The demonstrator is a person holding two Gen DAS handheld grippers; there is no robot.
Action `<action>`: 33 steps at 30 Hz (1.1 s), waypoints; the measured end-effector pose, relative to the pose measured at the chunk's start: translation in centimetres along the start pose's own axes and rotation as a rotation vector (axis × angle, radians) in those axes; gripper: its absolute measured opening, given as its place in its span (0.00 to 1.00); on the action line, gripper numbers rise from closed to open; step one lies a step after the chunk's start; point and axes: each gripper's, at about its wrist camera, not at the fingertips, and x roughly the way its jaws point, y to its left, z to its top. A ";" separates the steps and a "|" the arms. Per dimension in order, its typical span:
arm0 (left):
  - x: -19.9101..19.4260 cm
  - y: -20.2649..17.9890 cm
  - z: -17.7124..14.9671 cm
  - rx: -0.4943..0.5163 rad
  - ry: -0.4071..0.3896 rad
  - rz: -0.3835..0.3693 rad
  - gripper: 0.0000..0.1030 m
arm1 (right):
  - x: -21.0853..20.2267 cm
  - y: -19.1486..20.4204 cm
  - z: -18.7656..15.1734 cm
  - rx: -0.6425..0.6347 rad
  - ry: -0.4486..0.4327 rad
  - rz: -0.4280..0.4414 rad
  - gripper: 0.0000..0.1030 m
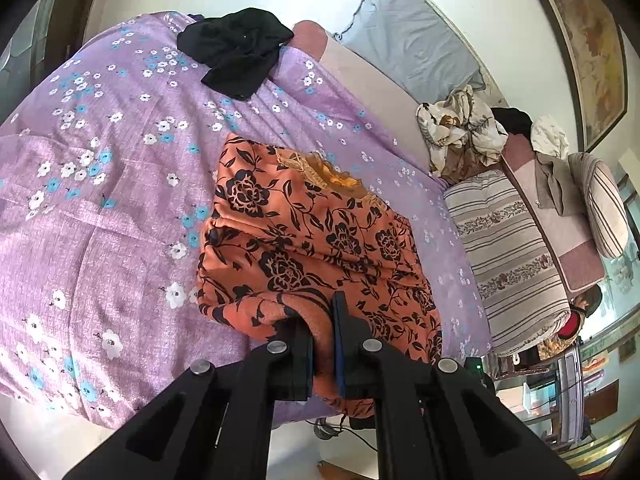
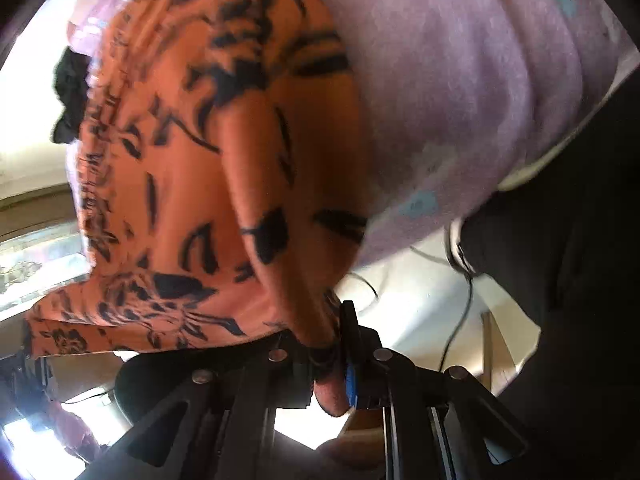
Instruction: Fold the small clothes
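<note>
Fingers [image 1: 320,316] clamped on orange garment [image 1: 304,232]

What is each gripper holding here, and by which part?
Both hold the orange floral garment. The left gripper pinches a bunched fold at its near edge; the right gripper clamps its hanging edge off the side of the bed.

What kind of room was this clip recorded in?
Most likely a lived-in bedroom: a bed under a purple floral bedspread, pillows along the wall, and a framed picture hanging above them.
</note>
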 end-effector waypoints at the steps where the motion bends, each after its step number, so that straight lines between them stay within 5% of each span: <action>1: 0.0 0.0 0.0 -0.001 -0.001 -0.001 0.08 | -0.1 0.3 -0.2 -0.034 0.003 0.001 0.13; 6: -0.4 0.1 0.0 -0.003 -0.002 -0.009 0.08 | -2.0 2.2 -0.7 -0.109 -0.027 0.081 0.07; 10: -0.7 -0.1 2.1 -0.003 -0.018 -0.012 0.08 | -6.3 5.1 0.6 -0.155 -0.165 0.208 0.06; 18: 3.4 1.0 13.6 -0.055 -0.076 0.003 0.08 | -12.9 11.9 15.4 -0.088 -0.539 0.429 0.06; 22: 10.6 4.9 17.7 -0.153 -0.034 0.138 0.09 | -10.9 12.9 22.9 0.045 -0.590 0.412 0.10; 26: 16.5 9.4 16.7 -0.264 0.000 0.237 0.09 | -7.1 8.5 26.2 0.166 -0.575 0.568 0.10; 28: 16.2 10.1 15.5 -0.295 -0.099 0.178 0.10 | -5.8 6.3 26.4 0.293 -0.570 0.599 0.19; 30: 14.9 10.2 14.5 -0.328 -0.228 0.098 0.12 | -7.0 7.1 26.5 0.223 -0.568 0.577 0.26; 33: 13.5 9.5 14.0 -0.344 -0.344 0.078 0.37 | -11.0 9.4 25.3 0.066 -0.730 0.463 0.30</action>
